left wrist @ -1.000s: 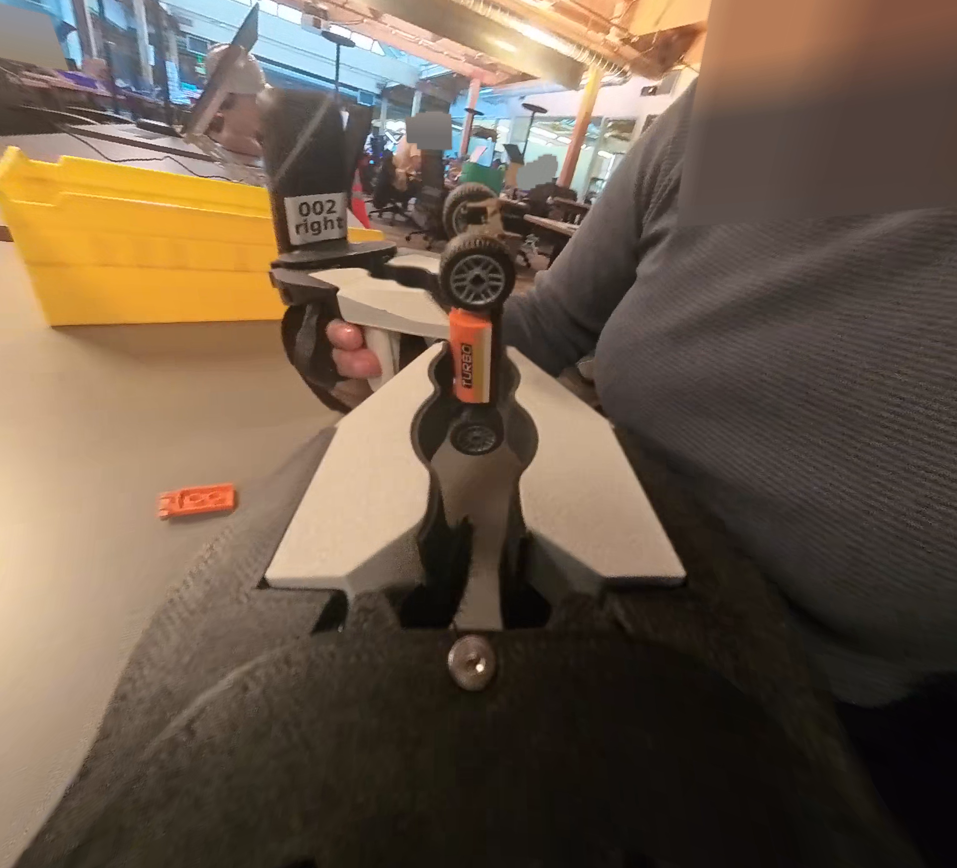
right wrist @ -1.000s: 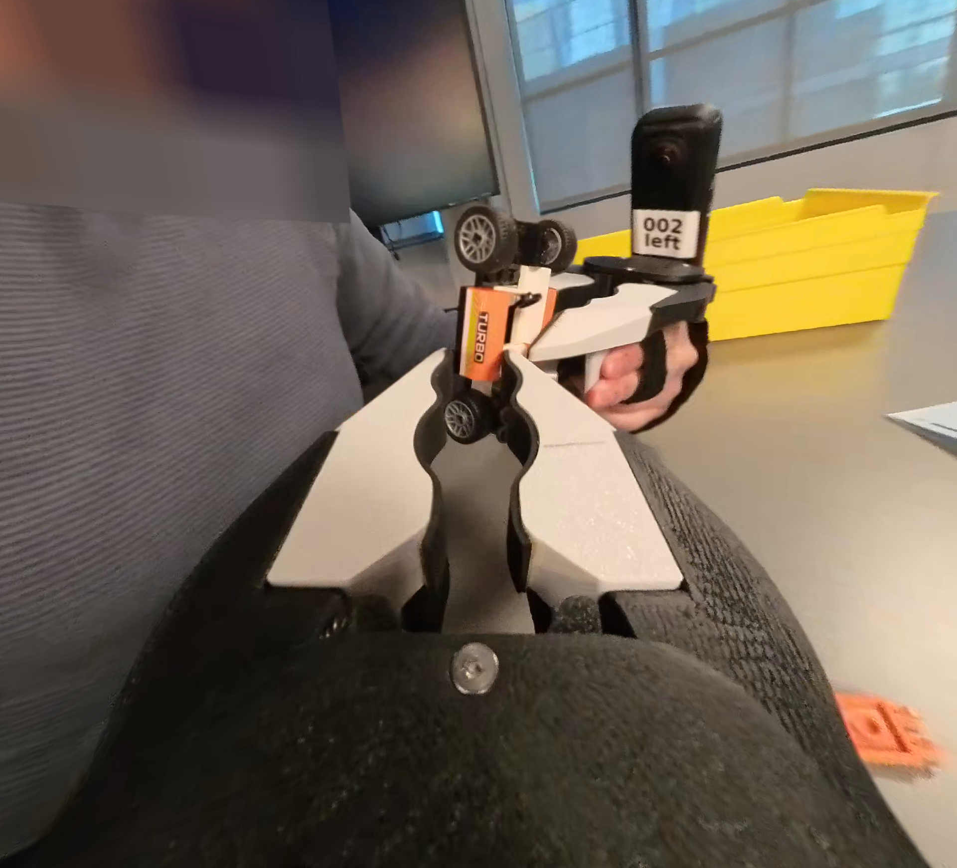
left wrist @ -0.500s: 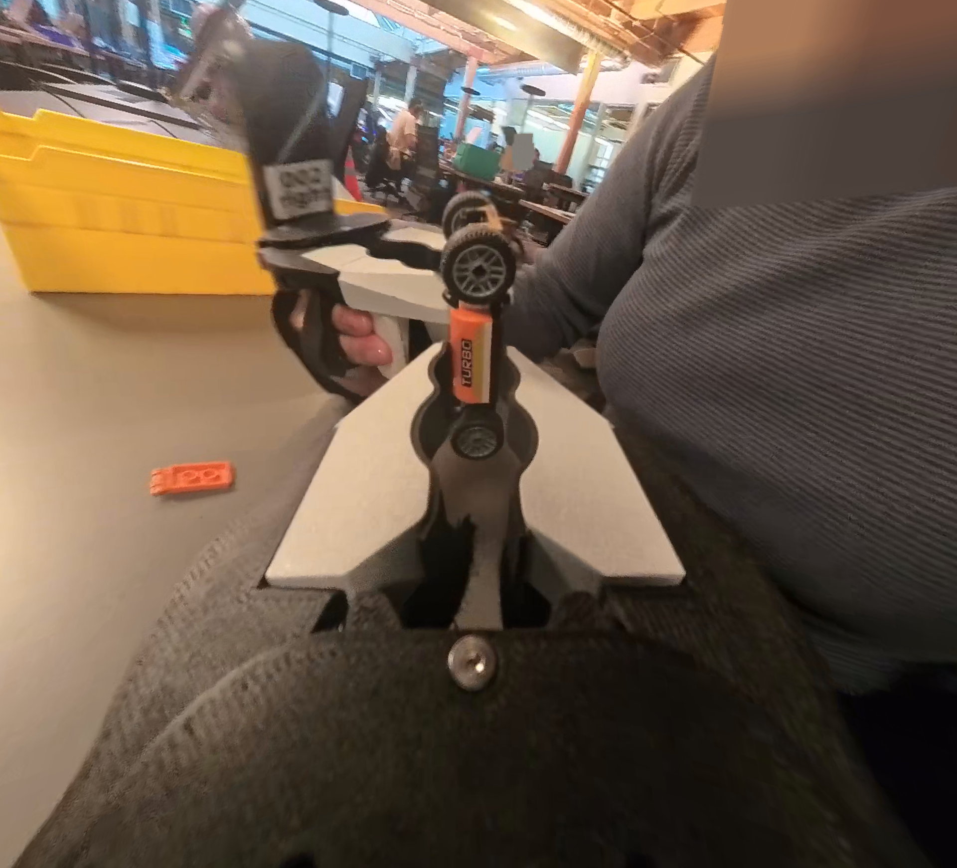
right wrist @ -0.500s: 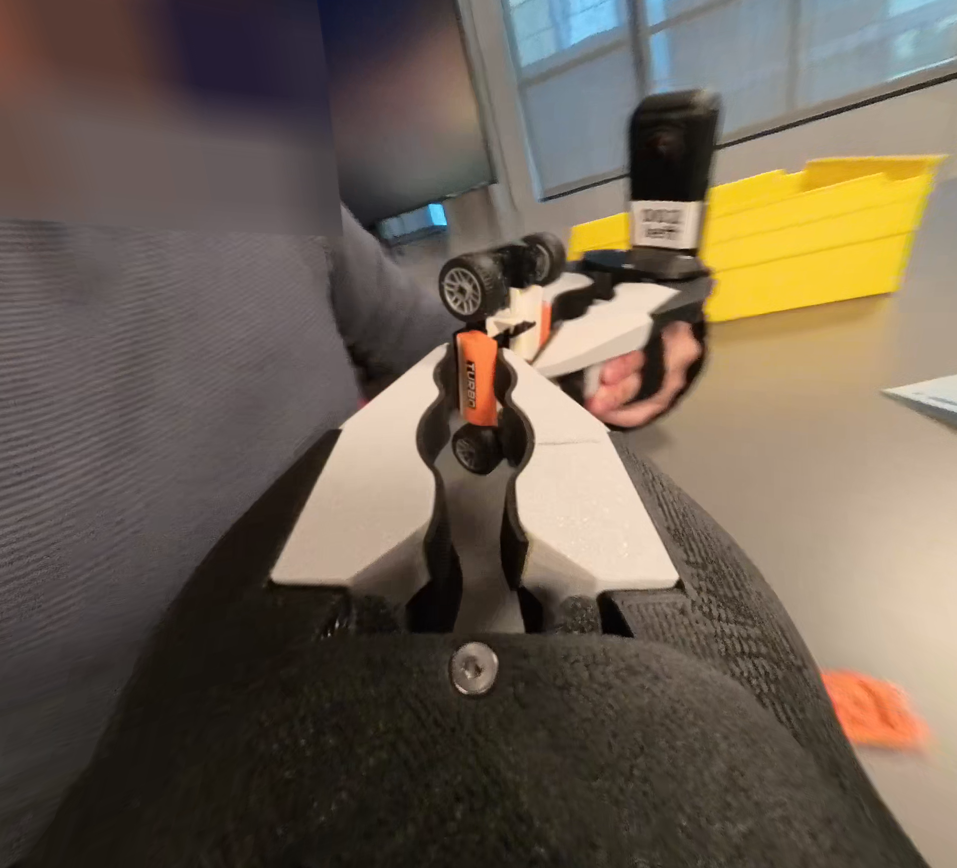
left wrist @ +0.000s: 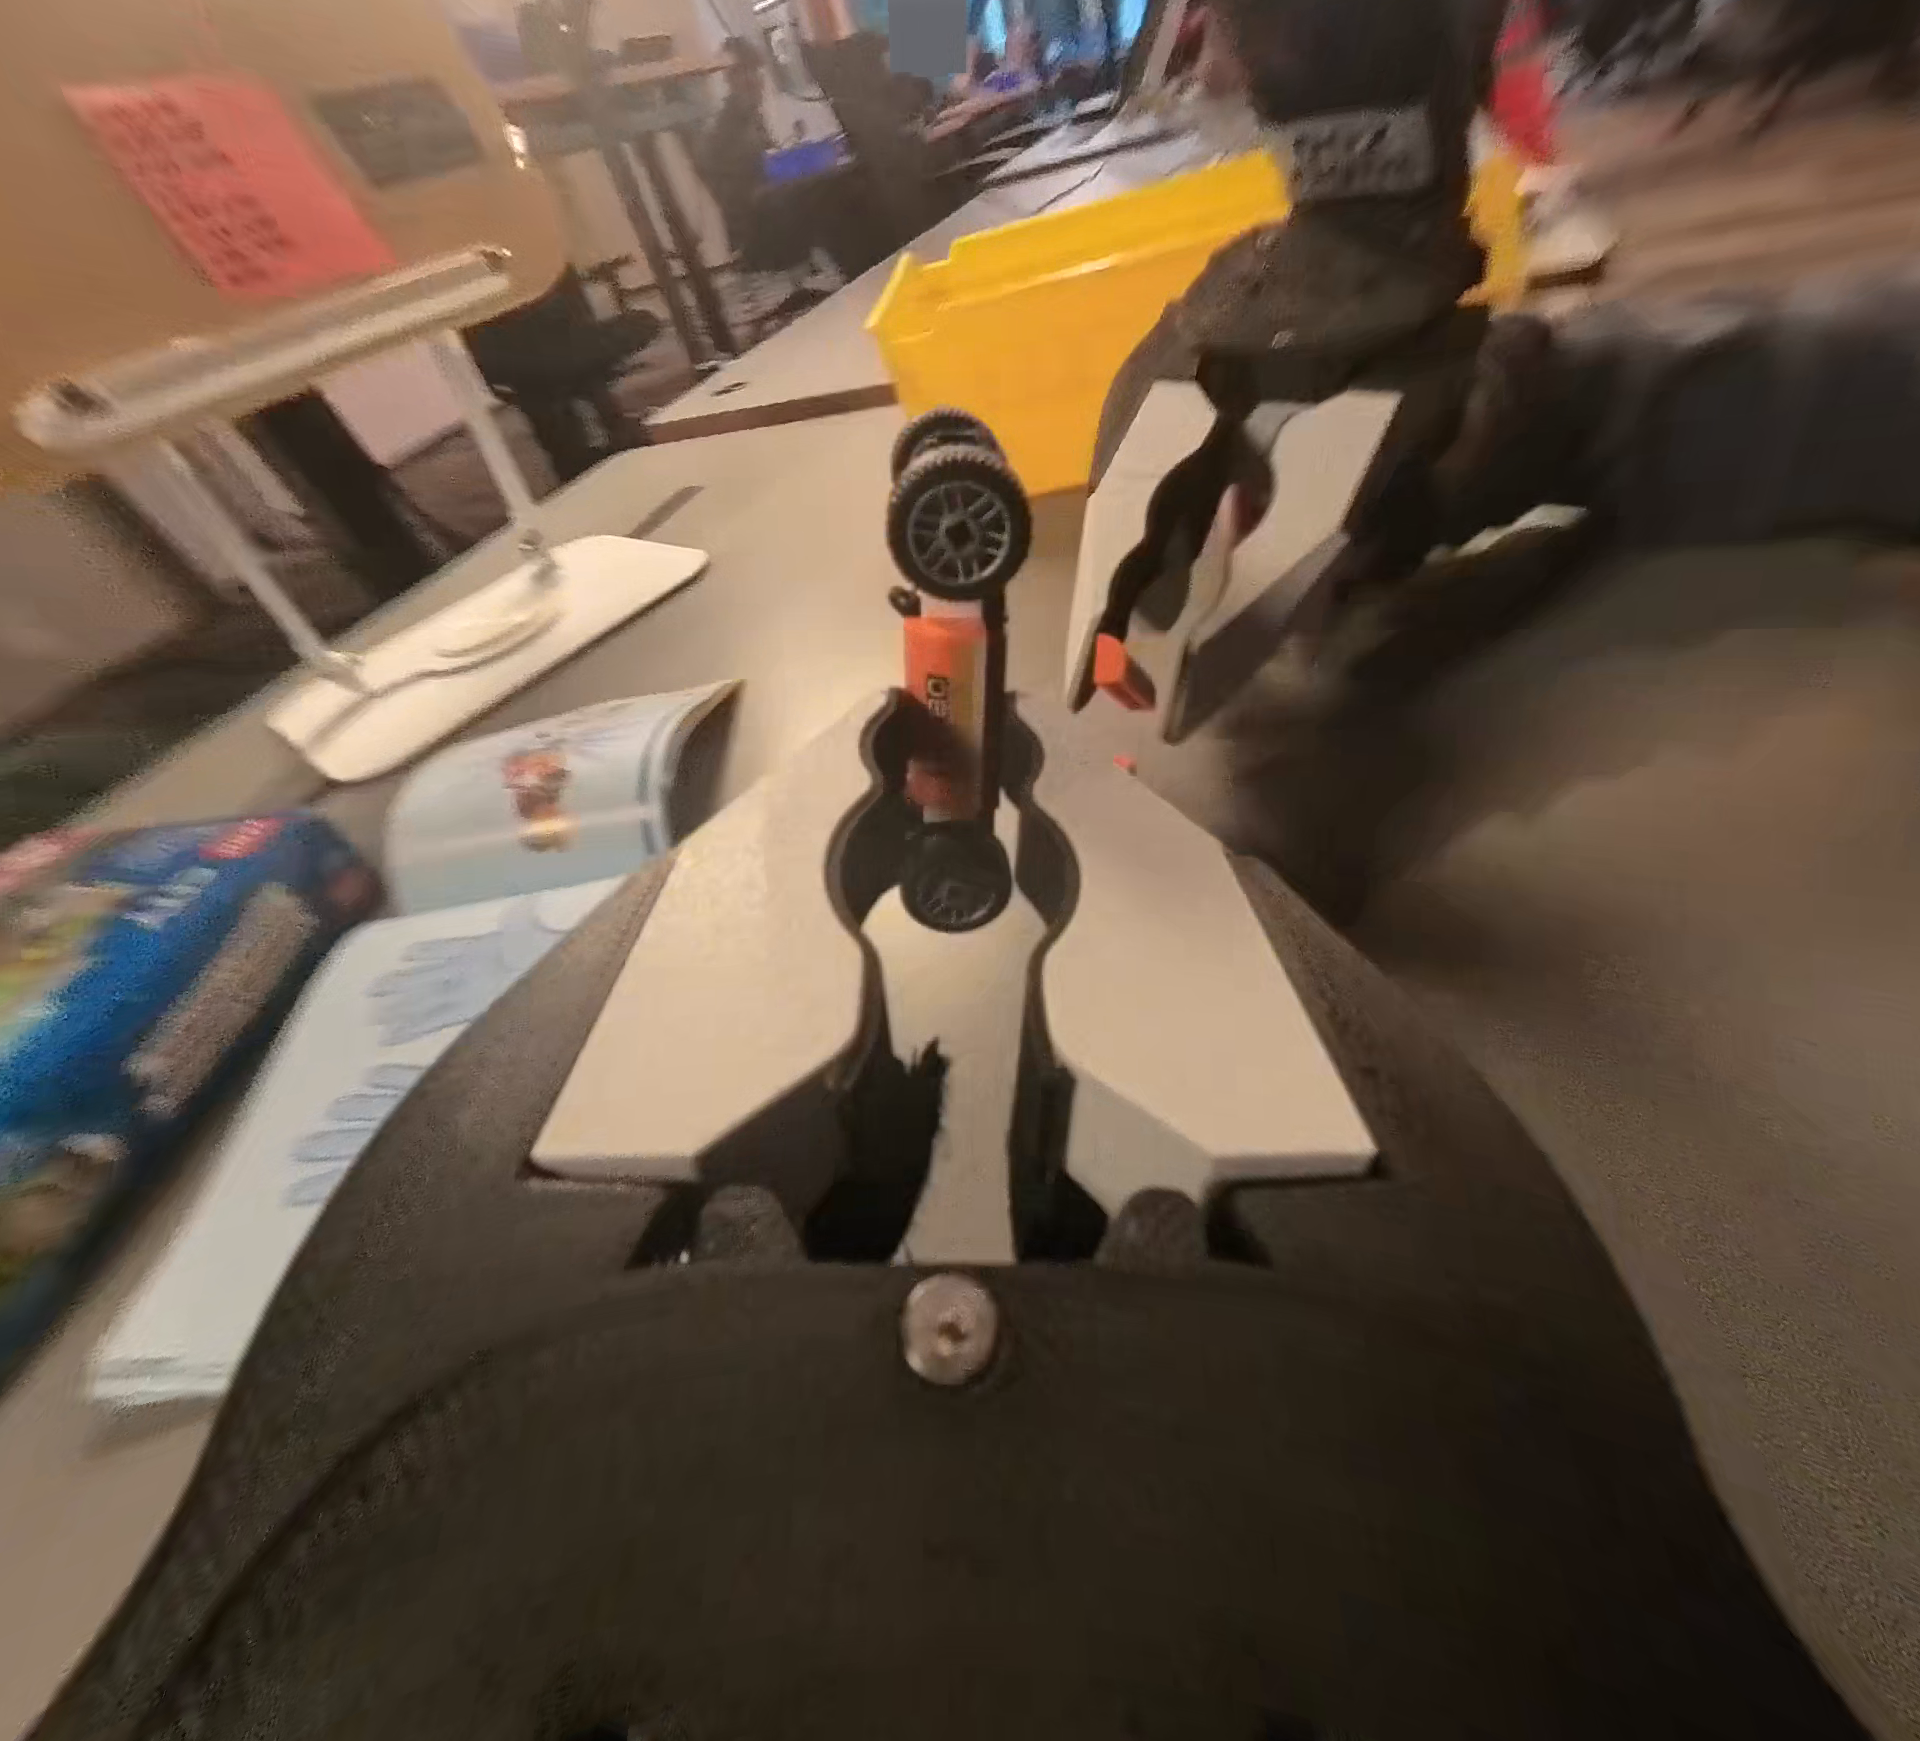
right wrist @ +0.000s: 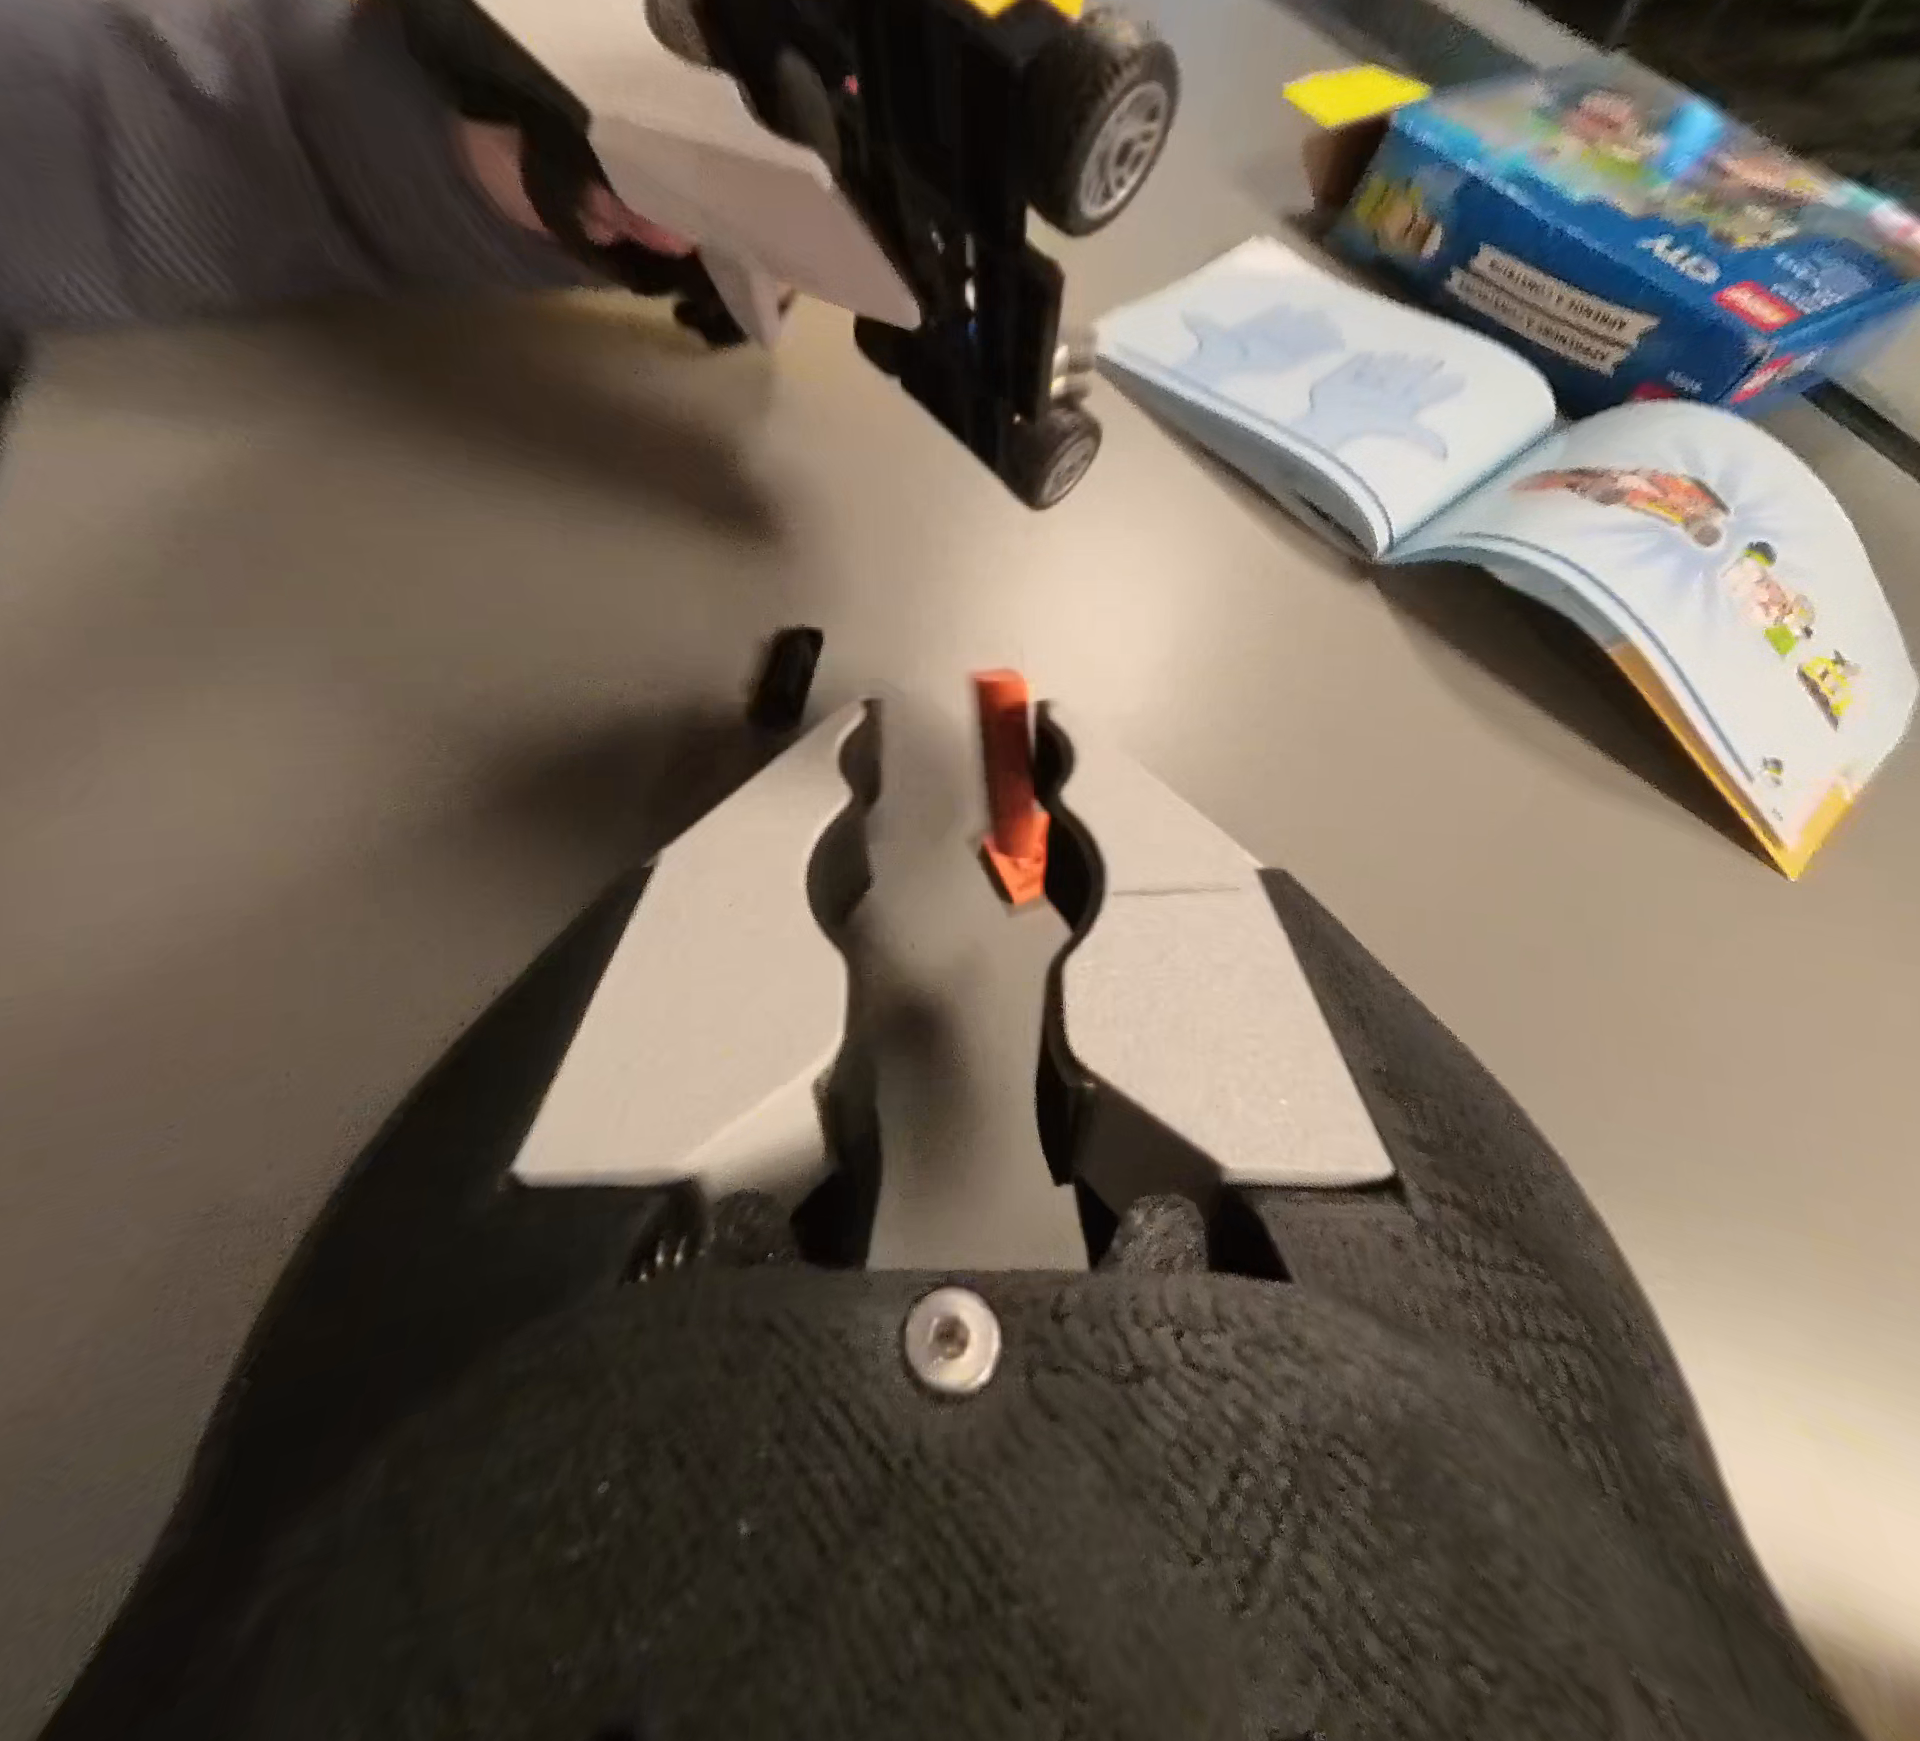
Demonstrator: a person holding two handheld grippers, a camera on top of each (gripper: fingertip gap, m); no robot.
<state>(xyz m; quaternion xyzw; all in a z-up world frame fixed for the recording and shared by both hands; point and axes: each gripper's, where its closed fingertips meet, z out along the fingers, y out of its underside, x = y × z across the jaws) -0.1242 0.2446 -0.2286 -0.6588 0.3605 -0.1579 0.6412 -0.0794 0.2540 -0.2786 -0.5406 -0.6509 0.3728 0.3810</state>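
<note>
Fingers of left gripper (left wrist: 951,761) clamp blocky toy car (left wrist: 954,642); right gripper (right wrist: 956,735) spread around flat orange piece (right wrist: 1010,792).

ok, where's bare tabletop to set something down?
Bare grey table left of the right gripper, up to the small black piece. Crowded on the right: open booklet, blue box. Yellow bin borders the far side.
</note>
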